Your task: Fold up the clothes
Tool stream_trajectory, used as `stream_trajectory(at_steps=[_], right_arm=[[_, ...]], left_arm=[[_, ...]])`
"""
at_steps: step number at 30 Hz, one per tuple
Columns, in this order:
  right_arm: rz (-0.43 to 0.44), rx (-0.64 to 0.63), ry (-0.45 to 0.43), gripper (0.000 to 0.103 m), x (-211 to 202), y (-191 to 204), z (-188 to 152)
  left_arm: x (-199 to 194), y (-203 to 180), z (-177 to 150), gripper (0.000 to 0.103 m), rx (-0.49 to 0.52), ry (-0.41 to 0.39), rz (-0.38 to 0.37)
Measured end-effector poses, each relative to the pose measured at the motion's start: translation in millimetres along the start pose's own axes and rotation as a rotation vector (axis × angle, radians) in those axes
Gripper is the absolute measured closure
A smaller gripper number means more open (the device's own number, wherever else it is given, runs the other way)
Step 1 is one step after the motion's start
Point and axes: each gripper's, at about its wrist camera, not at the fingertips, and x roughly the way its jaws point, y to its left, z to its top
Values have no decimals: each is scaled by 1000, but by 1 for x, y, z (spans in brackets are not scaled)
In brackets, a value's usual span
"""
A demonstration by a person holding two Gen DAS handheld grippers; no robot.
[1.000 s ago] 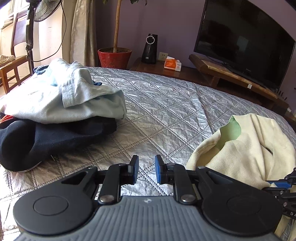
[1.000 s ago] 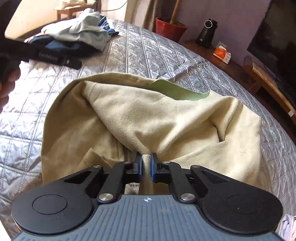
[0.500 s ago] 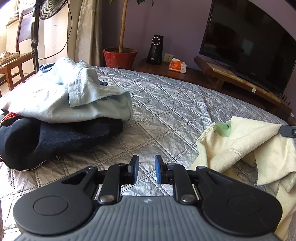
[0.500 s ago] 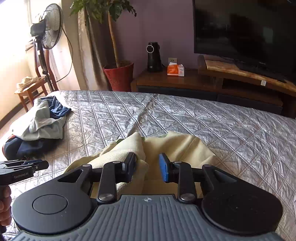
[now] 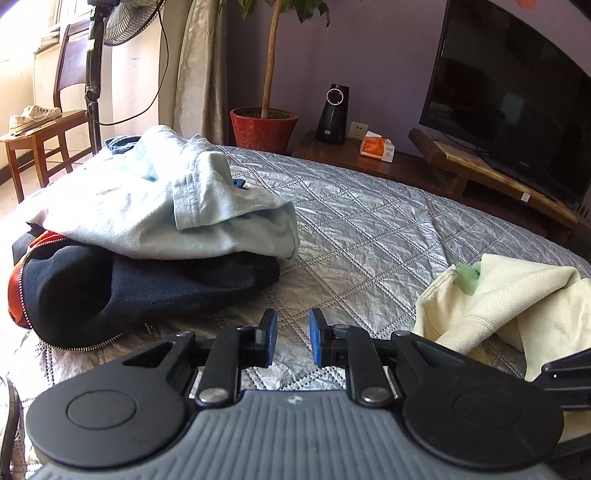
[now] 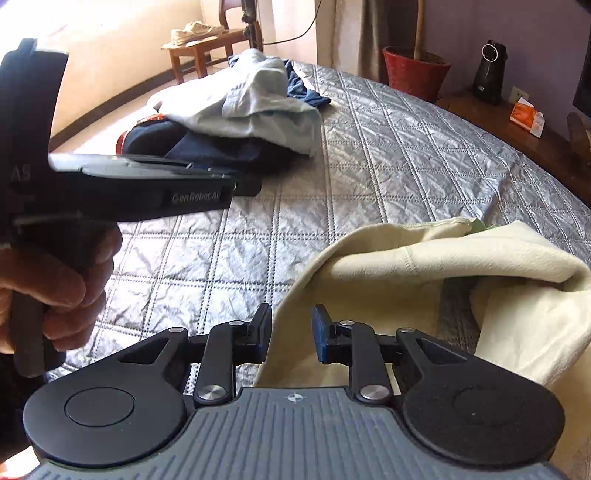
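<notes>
A cream garment point(image 6: 443, 266) with a green lining point(image 6: 480, 224) lies bunched on the silver quilted bed point(image 6: 388, 155). My right gripper point(image 6: 291, 334) hovers over the garment's left edge. Its jaws are closing, and the cream edge runs under the gap, but the pads do not press it. In the left wrist view the same cream garment point(image 5: 509, 295) lies to the right. My left gripper point(image 5: 291, 338) stands narrowly open over bare quilt point(image 5: 369, 229) with nothing between its pads. A hand holds this left gripper point(image 6: 247, 188) at the left of the right wrist view.
A light blue garment point(image 5: 147, 206) lies on a dark navy zipped one point(image 5: 129, 291) at the bed's left. Beyond the bed stand a television point(image 5: 517, 92) on a wooden bench point(image 5: 498, 173), a red plant pot point(image 5: 264, 125), a fan point(image 5: 125, 18) and a chair point(image 5: 37, 125).
The right gripper let go of the cream garment, opened, lifted, then swung left and down over its edge with jaws narrowing. The garment dropped into a bunched fold. The left gripper barely moved.
</notes>
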Motion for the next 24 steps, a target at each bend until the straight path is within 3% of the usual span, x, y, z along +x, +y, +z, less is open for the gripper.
stream_trajectory(at_steps=[4, 6, 10, 13, 16, 18, 20, 21, 24], right_arm=[[-44, 1, -2, 67, 2, 13, -12], [-36, 37, -16, 101, -1, 8, -9], [46, 215, -100, 102, -15, -25, 6], [147, 454, -271, 102, -38, -69, 41], [408, 744, -528, 92, -59, -118, 71], [396, 767, -642, 68, -75, -131, 87], [234, 627, -660, 68, -93, -128, 96], [192, 579, -635, 68, -95, -127, 95], [150, 492, -448, 62, -77, -117, 69]], left_arm=[[-1, 3, 1, 88, -13, 3, -11], [-1, 3, 1, 88, -13, 4, -10], [-1, 3, 1, 88, -12, 7, -7], [-1, 4, 0, 88, -11, 9, -5], [-1, 4, 0, 88, -10, 11, -3], [0, 4, 0, 88, -7, 12, -1], [-2, 5, 1, 88, -11, 4, 8], [-2, 7, 2, 88, -14, -1, 14], [-5, 9, 4, 88, -21, -16, 32]])
